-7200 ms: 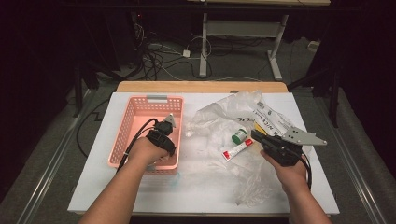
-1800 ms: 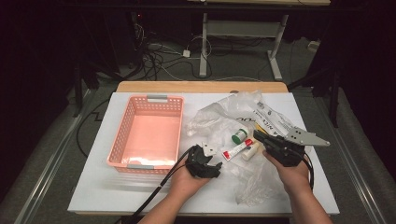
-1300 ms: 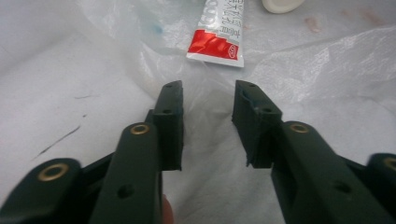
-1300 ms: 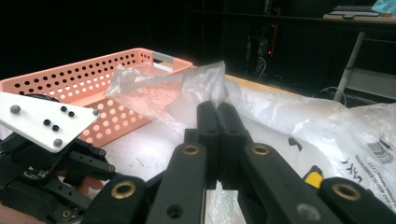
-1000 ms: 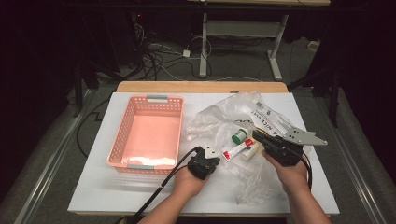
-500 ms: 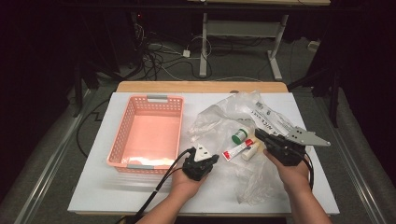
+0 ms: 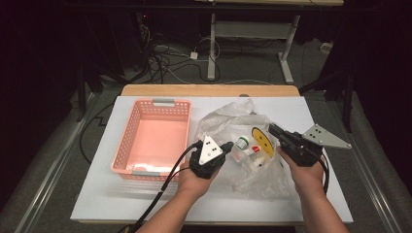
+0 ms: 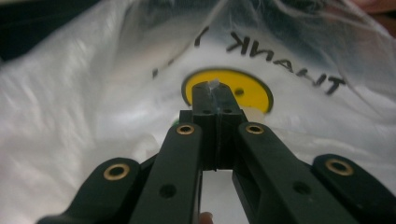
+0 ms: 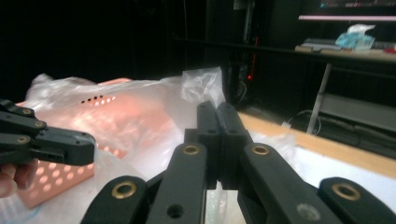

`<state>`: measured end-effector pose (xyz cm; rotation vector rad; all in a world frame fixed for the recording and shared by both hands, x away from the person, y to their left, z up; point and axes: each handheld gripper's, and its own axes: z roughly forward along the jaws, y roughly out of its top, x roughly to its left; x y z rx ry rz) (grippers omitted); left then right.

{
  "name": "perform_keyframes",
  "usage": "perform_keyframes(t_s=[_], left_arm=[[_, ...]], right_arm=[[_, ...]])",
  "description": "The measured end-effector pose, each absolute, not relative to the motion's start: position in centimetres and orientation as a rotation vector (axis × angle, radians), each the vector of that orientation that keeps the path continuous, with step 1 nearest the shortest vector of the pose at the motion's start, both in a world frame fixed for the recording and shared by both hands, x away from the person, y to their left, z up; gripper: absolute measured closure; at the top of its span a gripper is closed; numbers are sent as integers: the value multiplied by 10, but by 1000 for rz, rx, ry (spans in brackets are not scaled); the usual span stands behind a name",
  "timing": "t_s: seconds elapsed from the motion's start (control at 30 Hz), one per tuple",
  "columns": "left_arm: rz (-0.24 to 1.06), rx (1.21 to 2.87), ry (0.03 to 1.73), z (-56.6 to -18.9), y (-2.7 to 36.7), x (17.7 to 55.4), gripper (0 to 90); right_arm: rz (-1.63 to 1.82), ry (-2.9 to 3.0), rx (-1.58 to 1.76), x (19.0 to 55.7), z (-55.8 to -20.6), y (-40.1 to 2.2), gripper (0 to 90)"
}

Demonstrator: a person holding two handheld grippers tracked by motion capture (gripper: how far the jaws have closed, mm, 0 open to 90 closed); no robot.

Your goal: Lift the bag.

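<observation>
Evidently the thin translucent plastic bag with a yellow smiley print [image 7: 243, 145] is light, limp and slippery; best pinched at a bunched edge. It lies crumpled right of the pink perforated plastic basket [image 7: 155, 138]. Left gripper [image 8: 215, 95] is closed, nipping a film wisp; right gripper [image 9: 217, 116] closed on film.

Left gripper [image 7: 224, 145] and right gripper [image 7: 273, 130] both clamped, forearms converging.

Left tongs [image 7: 227, 145]: black body, grey three-cornered plate with small dark holes, black cable trailing. Right tongs [image 7: 272, 129]: same build. Jaws: black arms, brass-ringed rivets. Forearms bare, no sleeves.
</observation>
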<state>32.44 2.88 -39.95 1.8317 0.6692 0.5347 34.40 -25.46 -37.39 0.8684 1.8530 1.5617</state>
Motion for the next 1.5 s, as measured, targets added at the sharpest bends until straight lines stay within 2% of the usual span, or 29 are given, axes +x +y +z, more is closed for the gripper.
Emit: perform_keyframes(t_s=[0.47, 0.67, 0.93, 1.07, 1.4, 1.43, 1.5], left_arm=[[665, 1622, 594, -323, 36, 346, 886], [704, 1582, 553, -284, 23, 362, 886], [724, 1537, 524, -251, 2, 380, 886], [718, 1552, 524, -255, -6, 386, 885], [675, 1596, 584, -286, 3, 390, 878], [677, 1598, 591, -288, 5, 388, 868], [663, 1608, 596, -294, 11, 384, 780]], right_arm=[[1603, 1711, 809, 366, -335, -243, 900], [1604, 1642, 828, 378, -311, -249, 900], [1594, 1528, 841, 388, -276, -270, 900], [1589, 1508, 842, 387, -270, -276, 900], [1548, 1564, 900, 391, -303, -281, 900], [1547, 1571, 905, 391, -305, -280, 900], [1541, 1577, 911, 390, -307, -280, 900]])
